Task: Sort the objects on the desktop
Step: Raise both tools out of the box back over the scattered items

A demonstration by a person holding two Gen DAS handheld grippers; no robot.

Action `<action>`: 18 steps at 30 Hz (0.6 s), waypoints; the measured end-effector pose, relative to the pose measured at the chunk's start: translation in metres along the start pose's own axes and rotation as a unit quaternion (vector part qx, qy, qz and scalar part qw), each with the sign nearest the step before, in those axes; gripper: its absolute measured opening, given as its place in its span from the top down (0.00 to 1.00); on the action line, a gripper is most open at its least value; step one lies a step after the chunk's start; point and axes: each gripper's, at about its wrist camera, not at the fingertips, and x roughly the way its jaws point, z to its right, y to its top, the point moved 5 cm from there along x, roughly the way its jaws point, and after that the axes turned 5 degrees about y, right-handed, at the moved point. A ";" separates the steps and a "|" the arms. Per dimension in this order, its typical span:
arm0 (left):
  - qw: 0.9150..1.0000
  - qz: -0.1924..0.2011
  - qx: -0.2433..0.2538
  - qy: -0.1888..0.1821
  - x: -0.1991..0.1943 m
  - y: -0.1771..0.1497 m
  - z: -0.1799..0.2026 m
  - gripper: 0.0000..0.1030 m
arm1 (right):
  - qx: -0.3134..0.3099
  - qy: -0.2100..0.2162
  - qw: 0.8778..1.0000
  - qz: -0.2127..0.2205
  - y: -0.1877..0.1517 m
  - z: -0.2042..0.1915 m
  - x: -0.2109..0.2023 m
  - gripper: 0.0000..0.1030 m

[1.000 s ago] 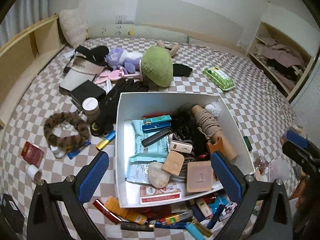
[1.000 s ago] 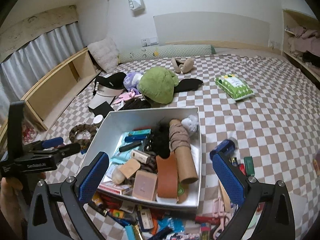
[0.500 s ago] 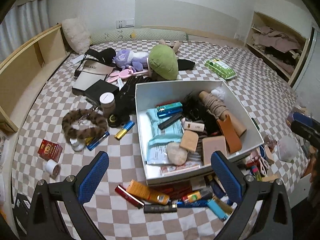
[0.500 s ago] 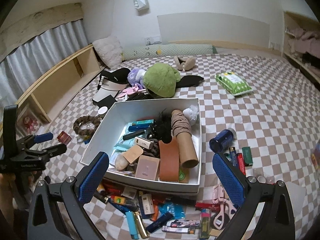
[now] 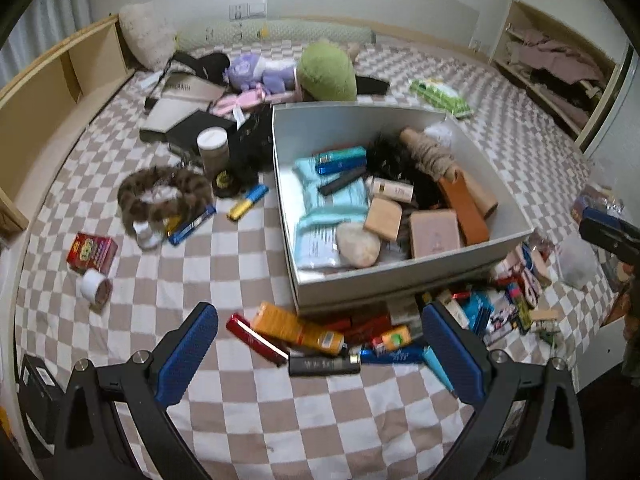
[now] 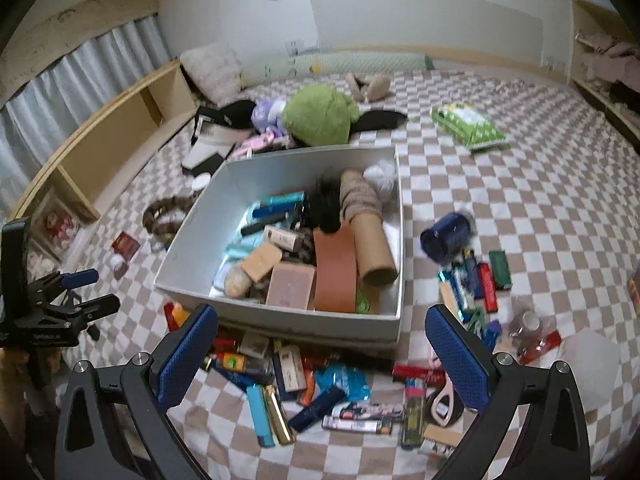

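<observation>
A white box (image 5: 400, 276) sits on the checkered bed, filled with a twine-wrapped cardboard tube (image 5: 432, 156), a brown leather case (image 5: 464, 212), a pink box (image 5: 434, 232), a stone (image 5: 358, 244) and teal packets. Lighters, tubes and small packets lie piled against its front wall, among them an orange tube (image 5: 296, 328) and a black tube (image 5: 324, 366). My left gripper (image 5: 318, 340) hovers open above this pile, holding nothing. My right gripper (image 6: 320, 336) is open too, above the same pile (image 6: 320, 380) in front of the box (image 6: 280, 320), and is empty.
A green plush (image 5: 328, 72), a visor cap and black boxes lie behind the box. A leopard scrunchie (image 5: 164, 200), a red packet (image 5: 92, 250) and a tape roll (image 5: 96, 286) are left. A navy cup (image 6: 446, 236) and lighters lie right. Wooden shelves line the left edge.
Both grippers have drawn back from the box, so it looks farther away and more of the pile in front shows. Both stay open and empty.
</observation>
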 end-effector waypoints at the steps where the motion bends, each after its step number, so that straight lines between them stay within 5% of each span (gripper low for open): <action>1: 1.000 -0.007 0.001 0.002 0.003 -0.003 0.001 0.00 | 0.004 -0.001 1.000 -0.006 -0.002 0.001 0.002 0.00; 13: 0.996 -0.080 0.019 0.030 0.040 -0.038 0.007 0.02 | 0.034 0.024 0.994 -0.104 -0.034 0.008 0.031 0.00; 18: 0.993 -0.112 0.013 0.040 0.057 -0.055 0.002 0.02 | -0.017 0.007 0.990 -0.138 -0.054 0.001 0.039 0.00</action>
